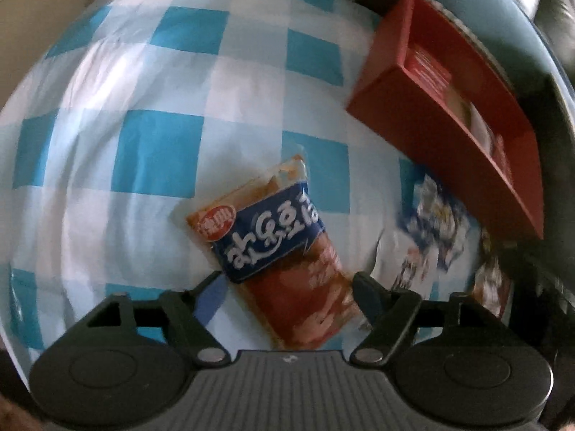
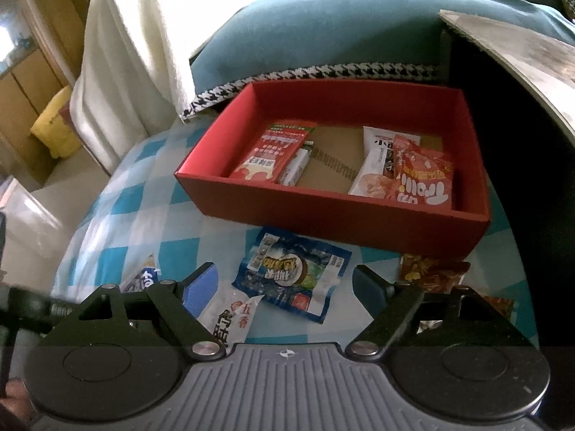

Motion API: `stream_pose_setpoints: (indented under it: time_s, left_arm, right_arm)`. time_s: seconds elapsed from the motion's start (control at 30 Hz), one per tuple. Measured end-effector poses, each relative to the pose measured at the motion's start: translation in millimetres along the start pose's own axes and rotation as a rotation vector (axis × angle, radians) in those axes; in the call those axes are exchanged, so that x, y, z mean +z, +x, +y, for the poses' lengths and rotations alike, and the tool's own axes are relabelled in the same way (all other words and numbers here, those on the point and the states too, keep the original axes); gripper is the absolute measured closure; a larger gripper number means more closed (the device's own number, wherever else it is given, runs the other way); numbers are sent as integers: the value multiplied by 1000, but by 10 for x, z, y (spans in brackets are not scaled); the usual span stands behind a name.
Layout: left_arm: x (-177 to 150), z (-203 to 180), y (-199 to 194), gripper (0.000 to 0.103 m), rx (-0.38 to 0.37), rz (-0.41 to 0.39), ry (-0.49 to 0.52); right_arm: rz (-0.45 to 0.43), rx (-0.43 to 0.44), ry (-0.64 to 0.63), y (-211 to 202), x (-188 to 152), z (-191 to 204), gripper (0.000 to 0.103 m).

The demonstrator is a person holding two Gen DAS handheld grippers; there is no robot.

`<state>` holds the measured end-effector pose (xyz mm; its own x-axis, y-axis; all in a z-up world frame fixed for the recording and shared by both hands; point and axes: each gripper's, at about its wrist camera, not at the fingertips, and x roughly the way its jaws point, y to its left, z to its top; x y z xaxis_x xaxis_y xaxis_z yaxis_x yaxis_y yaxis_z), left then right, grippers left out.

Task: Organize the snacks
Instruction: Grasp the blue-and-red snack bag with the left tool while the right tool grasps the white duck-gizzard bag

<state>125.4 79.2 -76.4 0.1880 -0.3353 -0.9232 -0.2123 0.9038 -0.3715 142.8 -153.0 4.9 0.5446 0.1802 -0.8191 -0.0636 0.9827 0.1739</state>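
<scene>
In the left wrist view, my left gripper [image 1: 287,280] is open, its fingers either side of the near end of an orange-and-blue snack packet [image 1: 273,248] lying on the blue checked cloth [image 1: 161,151]. The red box [image 1: 445,107] is at the upper right. In the right wrist view, my right gripper [image 2: 285,283] is open and empty above a blue-and-white snack packet [image 2: 294,276] and a white packet [image 2: 230,316]. The red box [image 2: 334,212] lies beyond, holding a red-and-white packet [image 2: 269,154], a white packet [image 2: 377,165] and a red packet [image 2: 424,176].
A brown-and-yellow packet [image 2: 431,273] lies at the box's near right corner. The orange-and-blue packet's corner [image 2: 143,276] shows at the left. A teal cushion [image 2: 323,28] and white fabric [image 2: 122,54] lie behind the box. A blue-and-white packet [image 1: 431,237] lies right of my left gripper.
</scene>
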Motion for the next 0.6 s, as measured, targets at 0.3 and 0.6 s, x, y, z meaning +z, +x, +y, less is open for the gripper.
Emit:
stream_pose_setpoints:
  time_s: [0.3,0.6]
  left_arm:
    - [-160,-489,170,32,290,-174,201]
    - [-271,-332,-94,51,323,-184,360]
  right_arm:
    - [-19,3,7,-71,18,-31,16]
    - [49,-28,-8,112,-101,23,16]
